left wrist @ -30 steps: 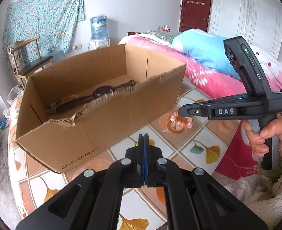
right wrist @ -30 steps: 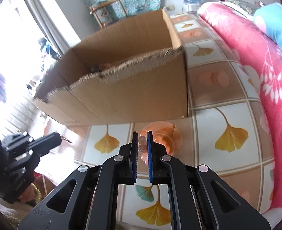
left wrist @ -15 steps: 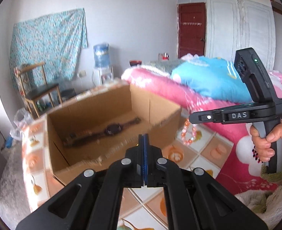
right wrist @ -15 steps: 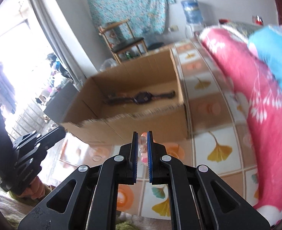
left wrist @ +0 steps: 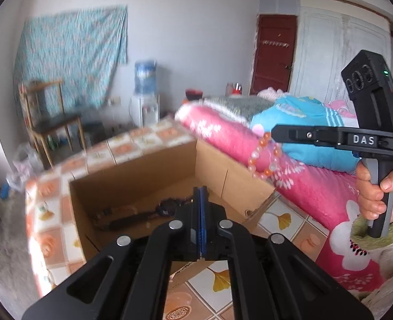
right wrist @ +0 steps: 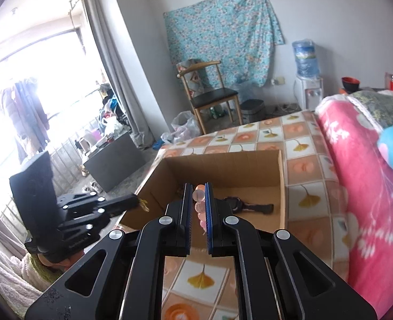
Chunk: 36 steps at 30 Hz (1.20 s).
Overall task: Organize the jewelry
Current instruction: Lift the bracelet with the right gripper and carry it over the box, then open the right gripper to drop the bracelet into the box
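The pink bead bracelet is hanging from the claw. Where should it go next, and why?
Probably a short carry sideways, until the bead bracelet hangs over the open cardboard box. The right claw is shut on the beads, and in the left wrist view the bracelet dangles above the box's right edge, in front of the pink blanket, not over the inside. A watch already lies in the box.

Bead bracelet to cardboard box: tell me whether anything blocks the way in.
Nothing visible does. The bead bracelet hangs from the right hand-held gripper above the near right corner of the cardboard box, whose top is open. Inside, only a dark watch lies on the floor, leaving bare cardboard around it.
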Available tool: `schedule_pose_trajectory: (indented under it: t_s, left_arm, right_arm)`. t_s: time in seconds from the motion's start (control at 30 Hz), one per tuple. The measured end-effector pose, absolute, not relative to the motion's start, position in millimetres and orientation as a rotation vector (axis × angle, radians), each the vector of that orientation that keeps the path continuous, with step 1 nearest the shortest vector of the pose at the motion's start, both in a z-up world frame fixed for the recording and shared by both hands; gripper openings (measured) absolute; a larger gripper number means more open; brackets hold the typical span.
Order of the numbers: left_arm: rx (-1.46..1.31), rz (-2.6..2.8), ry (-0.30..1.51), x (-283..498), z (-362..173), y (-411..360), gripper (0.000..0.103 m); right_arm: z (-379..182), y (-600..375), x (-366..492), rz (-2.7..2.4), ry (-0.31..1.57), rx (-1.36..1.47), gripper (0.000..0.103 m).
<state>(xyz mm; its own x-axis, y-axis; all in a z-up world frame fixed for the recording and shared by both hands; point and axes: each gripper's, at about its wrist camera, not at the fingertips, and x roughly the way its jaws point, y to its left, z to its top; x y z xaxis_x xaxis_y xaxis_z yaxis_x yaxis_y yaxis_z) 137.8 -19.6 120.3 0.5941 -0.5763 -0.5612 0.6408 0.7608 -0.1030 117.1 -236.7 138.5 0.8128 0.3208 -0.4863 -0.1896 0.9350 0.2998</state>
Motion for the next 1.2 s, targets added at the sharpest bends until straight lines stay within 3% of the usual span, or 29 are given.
schedule_pose_trajectory:
  t_s: [0.33, 0.4, 0.47, 0.57, 0.7, 0.83, 0.97, 1.2]
  left_arm:
    - [-0.046, -0.749, 0.979, 211.9, 50.3, -27.3, 0.001]
    - [-0.061, -0.738, 1.024, 218.7, 42.9, -27.2, 0.006]
    - [-0.079, -0.729, 1.051, 222.4, 38.0, -25.6, 0.02]
    - [-0.102, -0.72, 1.051, 224.7, 36.5, -21.7, 0.031]
    - [-0.133, -0.702, 1.025, 224.0, 42.0, -9.6, 0.038]
    - [-0.121, -0.658, 0.969, 216.3, 54.9, 0.7, 0.051]
    - [-0.056, -0.595, 0.9, 200.3, 68.5, 2.4, 0.063]
    - [0.018, -0.54, 0.789, 169.0, 86.0, 7.4, 0.075]
  right_arm:
    - [73.8, -240.3, 190.8, 0.317, 0.781, 0.259, 0.007]
    - [64.4, -240.5, 198.8, 0.328, 0.821, 0.271, 0.007]
    - [56.6, -241.2, 204.7, 0.34, 0.863, 0.288, 0.007]
    - [49.1, -243.0, 213.1, 0.351, 0.909, 0.303, 0.007]
    - [41.6, -241.2, 221.7, 0.371, 0.985, 0.312, 0.007]
    - [42.7, -230.5, 223.4, 0.3, 1.029, 0.181, 0.007]
    - [55.3, -219.8, 213.1, 0.159, 0.966, -0.009, 0.011]
    - [81.9, -226.6, 183.6, 0.129, 0.861, 0.016, 0.011]
